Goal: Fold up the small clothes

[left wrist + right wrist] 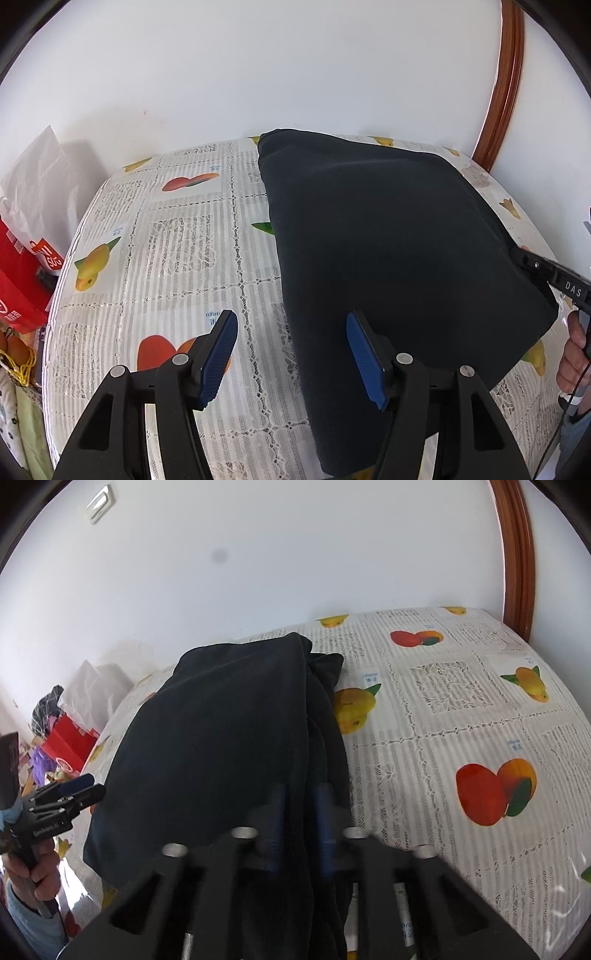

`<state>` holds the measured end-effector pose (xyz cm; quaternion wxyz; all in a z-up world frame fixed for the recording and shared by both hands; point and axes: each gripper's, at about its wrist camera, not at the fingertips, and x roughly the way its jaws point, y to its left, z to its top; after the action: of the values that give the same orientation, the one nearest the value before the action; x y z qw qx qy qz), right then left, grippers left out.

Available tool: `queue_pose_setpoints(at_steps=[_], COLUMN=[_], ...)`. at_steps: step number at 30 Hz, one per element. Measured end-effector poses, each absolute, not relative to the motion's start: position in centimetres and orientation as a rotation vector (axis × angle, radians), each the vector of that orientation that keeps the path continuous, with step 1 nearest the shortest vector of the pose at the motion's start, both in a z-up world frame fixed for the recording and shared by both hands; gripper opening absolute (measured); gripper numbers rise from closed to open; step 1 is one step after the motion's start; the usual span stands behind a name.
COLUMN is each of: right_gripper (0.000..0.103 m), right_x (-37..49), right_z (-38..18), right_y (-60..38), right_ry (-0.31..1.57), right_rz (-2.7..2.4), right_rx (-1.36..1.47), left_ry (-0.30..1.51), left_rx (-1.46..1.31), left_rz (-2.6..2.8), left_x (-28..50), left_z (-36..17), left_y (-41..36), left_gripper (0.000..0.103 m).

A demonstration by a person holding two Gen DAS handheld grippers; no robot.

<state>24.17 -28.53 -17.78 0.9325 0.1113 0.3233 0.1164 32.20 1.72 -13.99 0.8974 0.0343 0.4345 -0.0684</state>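
Nearest my left camera, the left gripper (291,354) stands with its blue-padded fingers (218,354) spread apart and nothing between them; the left finger hangs over bare tablecloth, the right one over the near left edge of the dark garment (399,236). I see no pad pressing on cloth there.

From my right camera, the right gripper (299,812) has its fingers drawn close together on a fold of the same dark garment (221,731), pinching its right edge; this view is blurred, so I cannot make out the pad contact finely. In the left view the tip of that right gripper (543,269) meets the garment's right edge, with a hand (576,354) behind it.

Across the middle of the table, the garment lies folded into a broad dark slab on the fruit-printed lace tablecloth (166,240), reaching to the far edge by the white wall (295,66). Far left, beyond the table, I see a red bag (22,273) and white paper (40,177). At far right a brown wooden frame (506,85) runs up the wall.
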Motion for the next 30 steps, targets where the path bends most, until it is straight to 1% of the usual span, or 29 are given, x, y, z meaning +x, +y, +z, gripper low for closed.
queue_pose_setpoints(at_steps=[3, 9, 12, 21, 24, 30], right_gripper=[0.006, 0.007, 0.009, 0.010, 0.011, 0.015], right_x=[23.7, 22.5, 21.6, 18.0, 17.6, 16.0], right_z=[-17.6, -17.4, -17.2, -17.1, -17.5, -18.1], right_y=[-28.9, -28.8, -28.9, -28.7, -28.7, -29.5], right_ry=[0.634, 0.638, 0.640, 0.669, 0.688, 0.665], right_rz=[0.234, 0.209, 0.195, 0.157, 0.127, 0.093], right_rx=[0.259, 0.253, 0.258, 0.232, 0.226, 0.199], left_ry=[0.904, 0.915, 0.919, 0.916, 0.927, 0.946], left_rx=[0.071, 0.083, 0.079, 0.062, 0.060, 0.091], left_rz=[-0.141, -0.146, -0.150, -0.177, -0.208, -0.246], left_x=[31.4, 29.7, 29.2, 27.2, 26.1, 24.1], left_z=[-13.9, -13.9, -13.9, -15.0, -15.0, -15.7], left_y=[2.0, 2.4, 2.4, 2.1, 2.6, 3.1], left_gripper=[0.059, 0.059, 0.059, 0.060, 0.060, 0.059])
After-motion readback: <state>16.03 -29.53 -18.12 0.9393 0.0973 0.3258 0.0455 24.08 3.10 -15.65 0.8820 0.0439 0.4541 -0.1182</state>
